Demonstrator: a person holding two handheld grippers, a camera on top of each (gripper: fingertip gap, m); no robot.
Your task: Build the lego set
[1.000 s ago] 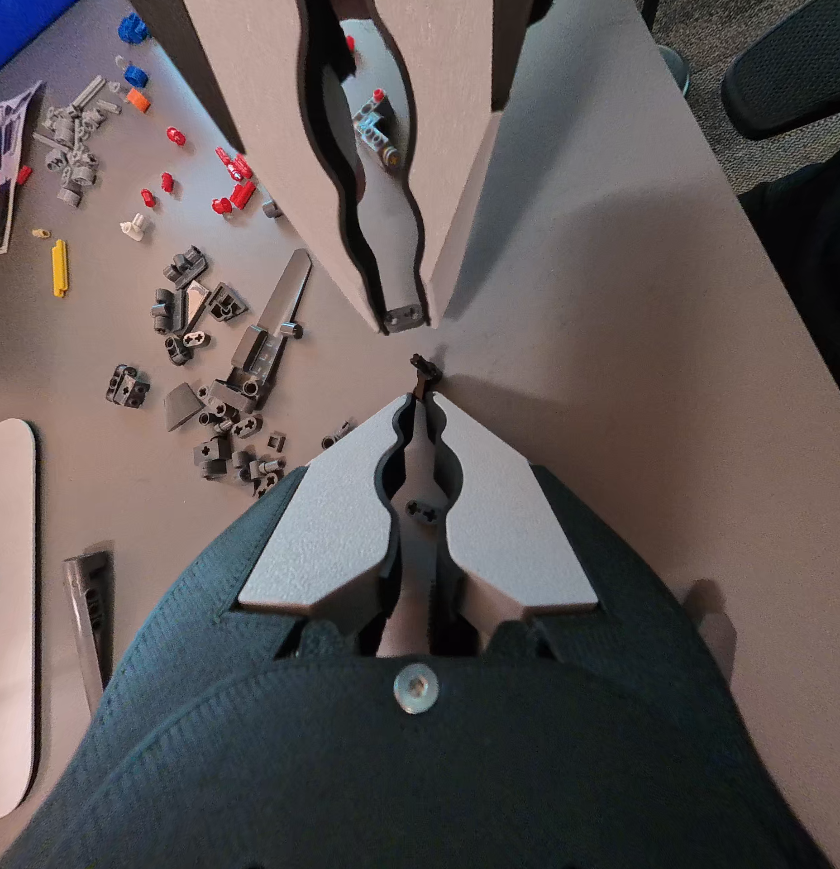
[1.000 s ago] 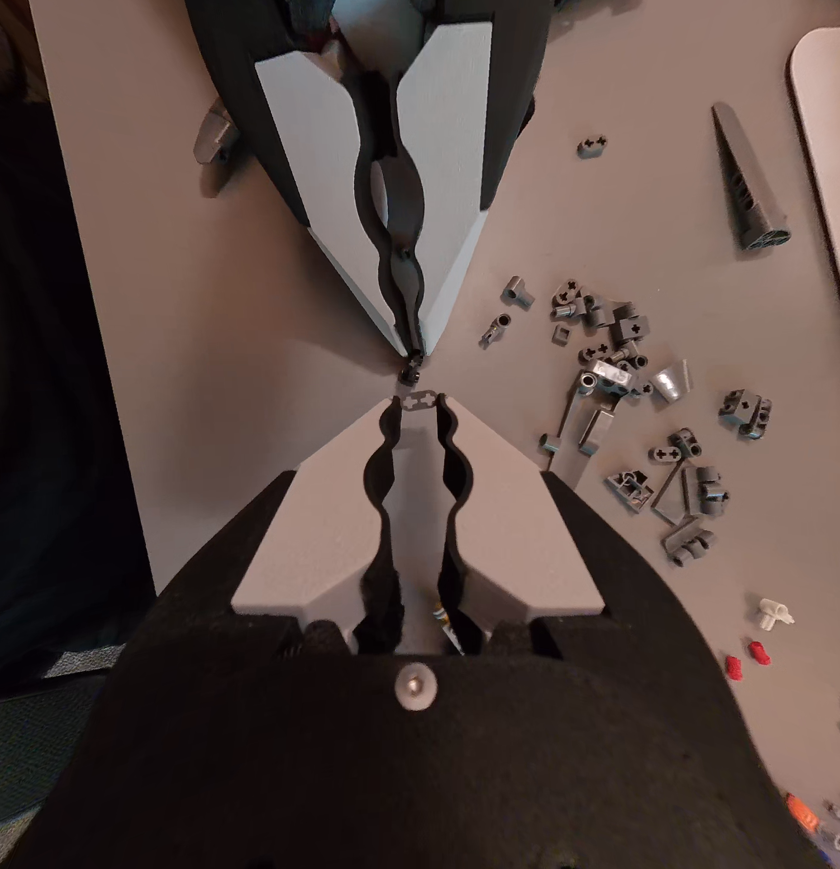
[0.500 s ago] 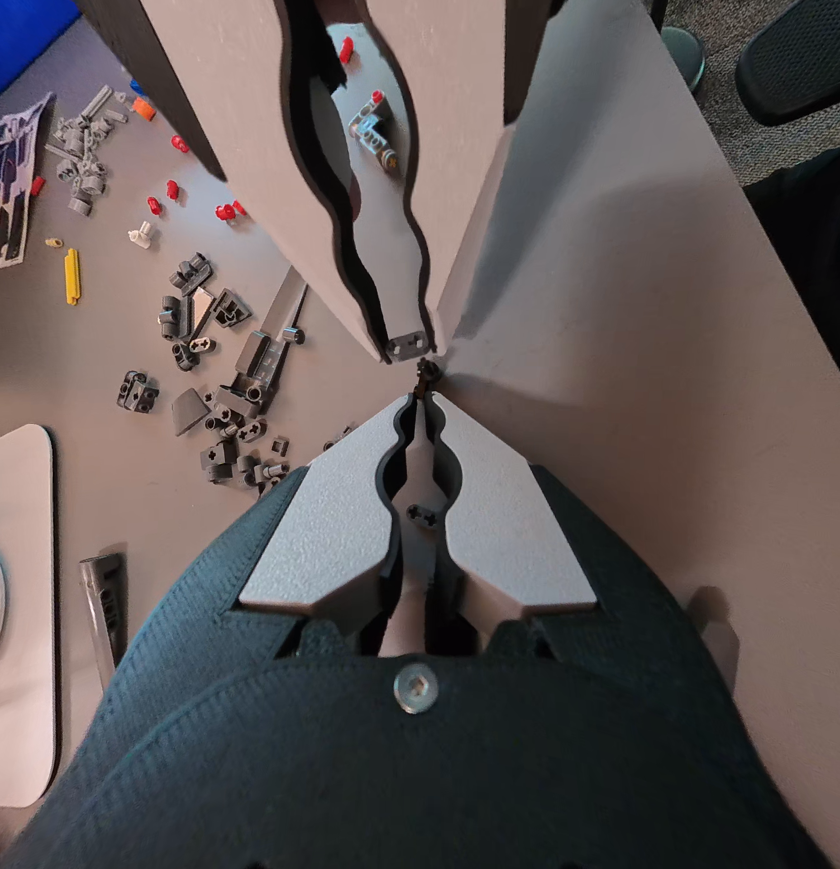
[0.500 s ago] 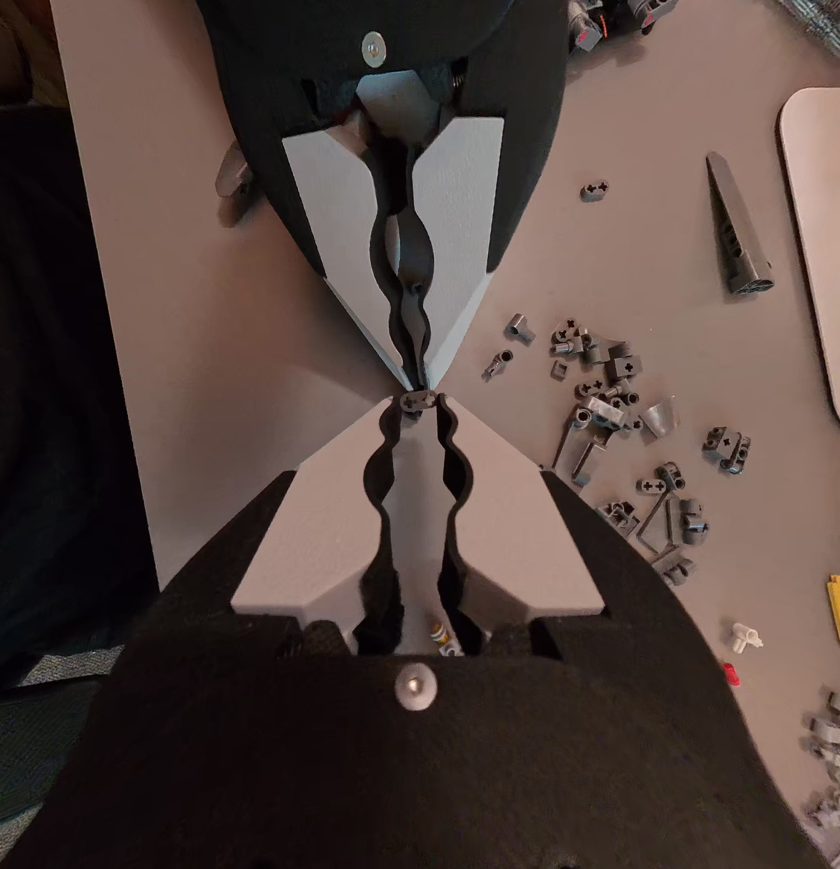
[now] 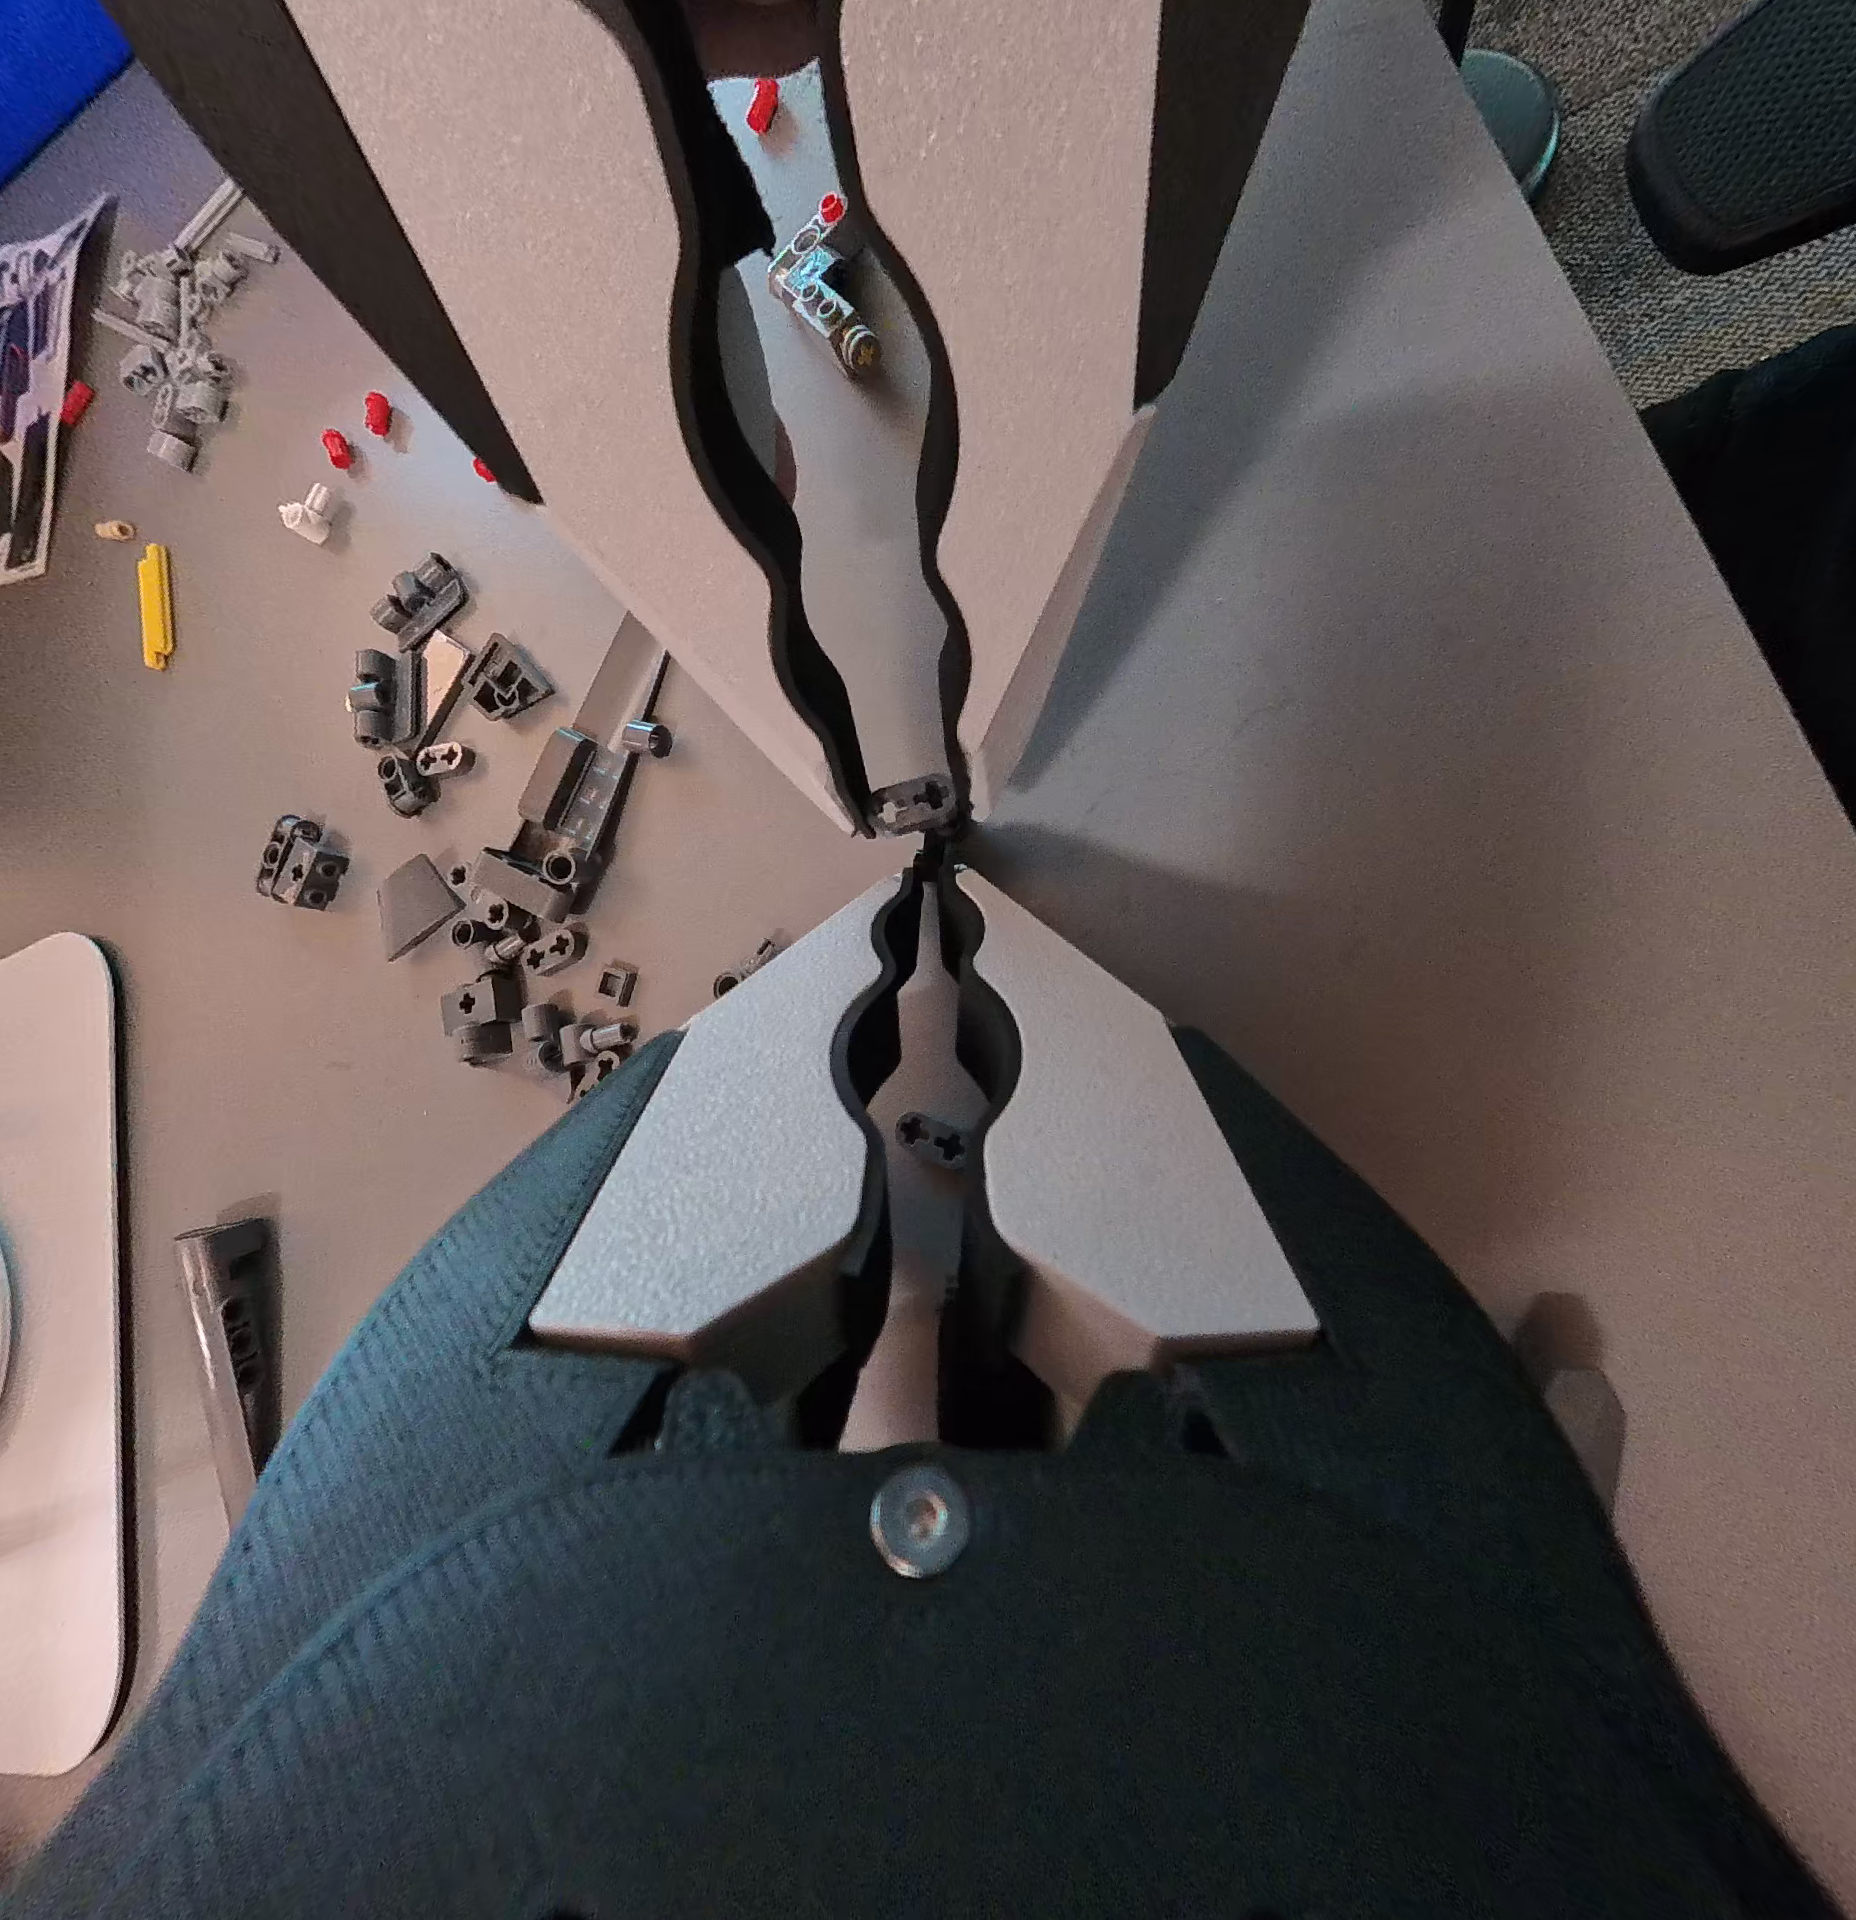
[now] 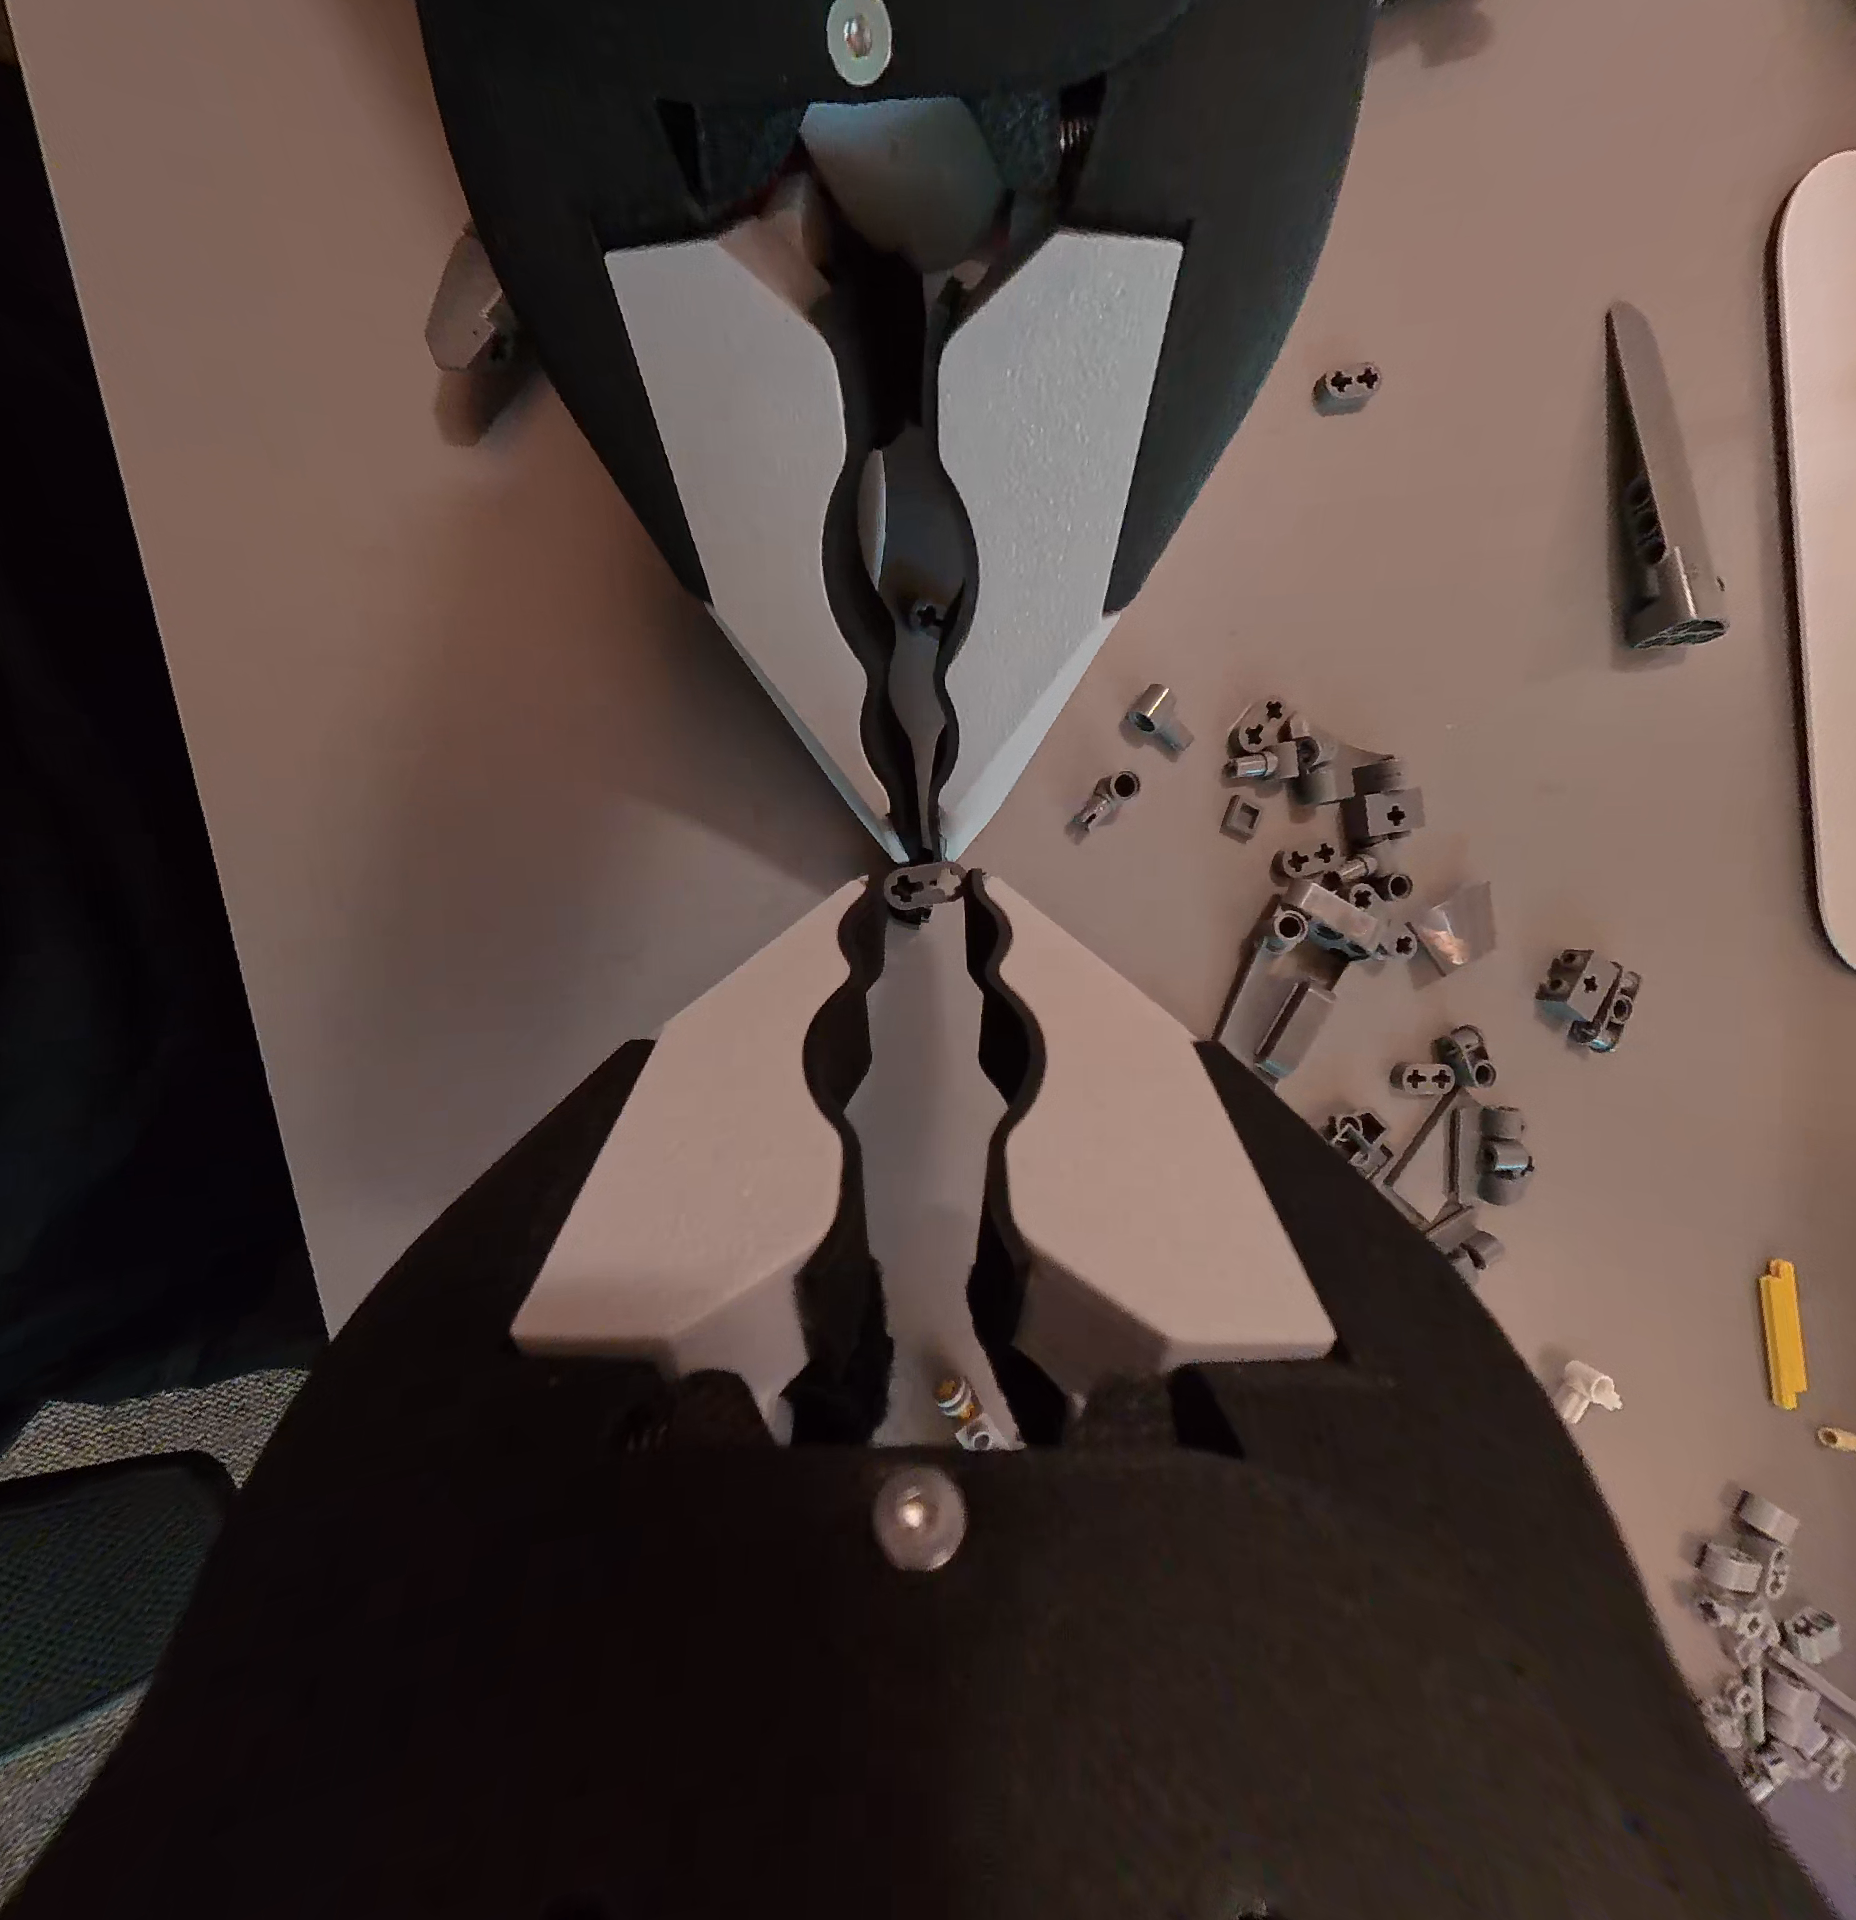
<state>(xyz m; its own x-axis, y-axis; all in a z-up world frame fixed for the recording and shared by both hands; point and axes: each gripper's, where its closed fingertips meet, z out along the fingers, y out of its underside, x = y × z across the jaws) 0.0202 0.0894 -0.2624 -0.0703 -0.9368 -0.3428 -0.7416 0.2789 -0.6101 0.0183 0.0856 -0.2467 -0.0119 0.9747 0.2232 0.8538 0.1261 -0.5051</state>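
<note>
Right wrist view: the right gripper (image 6: 926, 896) has its fingers clamped on a small grey two-hole link (image 6: 926, 889), long axis crosswise between the tips; the left gripper (image 6: 916, 831) faces it head-on, fingers together on a thin dark pin (image 5: 934, 857) whose axis points straight at the link; pin tip and link look touching; both hang above the desk (image 6: 404, 644); loose grey parts (image 6: 1360, 935) lie well aside.
</note>
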